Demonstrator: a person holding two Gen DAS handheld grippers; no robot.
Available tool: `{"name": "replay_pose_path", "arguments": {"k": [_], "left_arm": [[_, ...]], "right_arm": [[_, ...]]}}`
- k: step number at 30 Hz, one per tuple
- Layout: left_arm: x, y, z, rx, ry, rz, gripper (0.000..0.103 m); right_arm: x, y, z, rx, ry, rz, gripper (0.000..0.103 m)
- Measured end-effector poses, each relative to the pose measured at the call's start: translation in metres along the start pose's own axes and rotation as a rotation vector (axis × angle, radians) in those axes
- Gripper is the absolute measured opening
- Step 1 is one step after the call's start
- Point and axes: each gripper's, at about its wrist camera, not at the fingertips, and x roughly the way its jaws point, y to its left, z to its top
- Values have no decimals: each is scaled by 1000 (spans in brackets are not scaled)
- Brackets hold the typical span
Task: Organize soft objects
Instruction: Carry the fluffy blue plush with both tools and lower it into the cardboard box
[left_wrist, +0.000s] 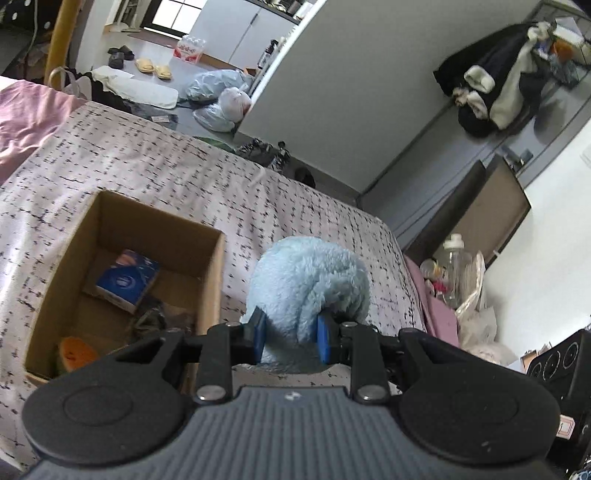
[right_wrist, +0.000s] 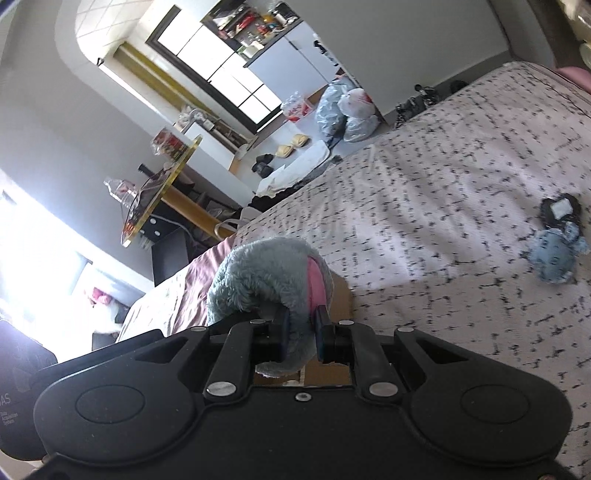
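My left gripper (left_wrist: 291, 332) is shut on a fluffy light blue plush (left_wrist: 310, 284), held above the patterned bed just right of an open cardboard box (left_wrist: 207, 280). The box holds a blue packet (left_wrist: 123, 282), an orange soft thing (left_wrist: 75, 354) and a dark item. My right gripper (right_wrist: 301, 332) is shut on a grey plush with a pink patch (right_wrist: 266, 273), held over the edge of a cardboard box (right_wrist: 341, 297). A small blue soft toy (right_wrist: 554, 254) and a dark pouch (right_wrist: 559, 208) lie on the bed at the right.
The bed sheet (left_wrist: 184, 177) fills most of both views, with a pink blanket (left_wrist: 26, 118) at its far side. Plastic bags (left_wrist: 221, 96), slippers and shoes lie on the floor beyond. A bottle (left_wrist: 454, 273) and clutter stand beside the bed at the right.
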Motion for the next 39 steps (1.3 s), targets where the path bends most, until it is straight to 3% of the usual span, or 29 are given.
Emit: {"name": "replay_pose_path", "arguments": {"k": [13,25,27,28,31,39], "left_arm": [[-25,58,20,-83,-42,17,27],[-22,101,25,-142,-25,55,28],[-19,107,25,-156,-20,80,31],[-16,109,26,-166,-5,105,34],[-12,117,26,-201,33,152,49],[-21,111,23,-176,5,198,61]], "right_arm": [[39,56,-12,-71,27,-10,14],[74,73,-24,-74,61,-32,14],[79,73,-27,-67,66,-33,15],[82,72,-27,-57,71,-40,19],[88,62,-29,-17,81,-74,20],[72,47,-28,14,81,-52,21]]}}
